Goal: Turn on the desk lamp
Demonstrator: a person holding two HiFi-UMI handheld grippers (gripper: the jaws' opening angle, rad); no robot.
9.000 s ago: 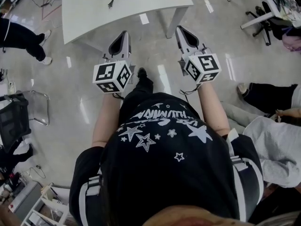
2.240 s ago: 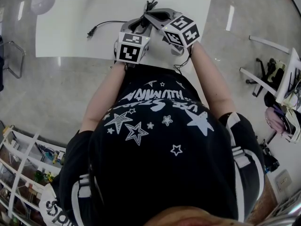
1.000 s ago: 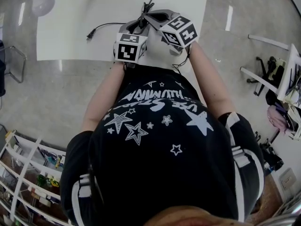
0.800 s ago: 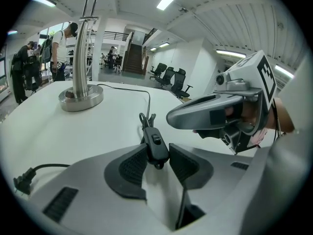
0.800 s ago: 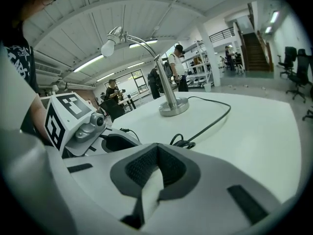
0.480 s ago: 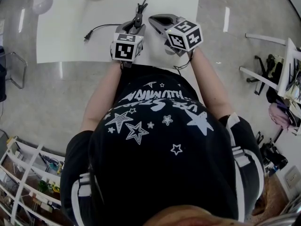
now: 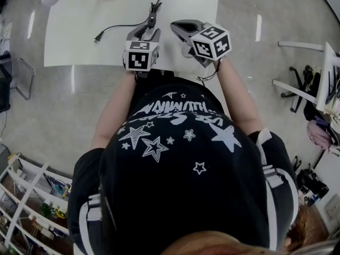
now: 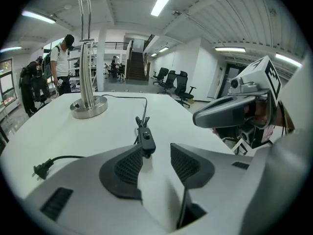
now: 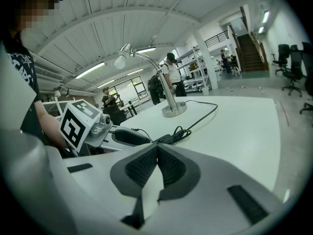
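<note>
Both tools hang over the white table's (image 7: 79,41) near edge. The right gripper (image 9: 157,151) is clenched on nothing. The left gripper (image 8: 156,153) has just been opening its jaws, and the black inline cord switch (image 8: 146,142) lies unpressed at their tips. The silver desk lamp (image 8: 88,105) stands at the far edge.

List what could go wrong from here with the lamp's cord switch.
1. The plug lies loose on the table, in no socket, so pressing the switch may light nothing.
2. The fingers of the left gripper have just been opening; the switch lies at their tips, ungripped, and could slide if the shut right gripper pushes it.
3. A snag on the cord could tug the lamp base.
</note>
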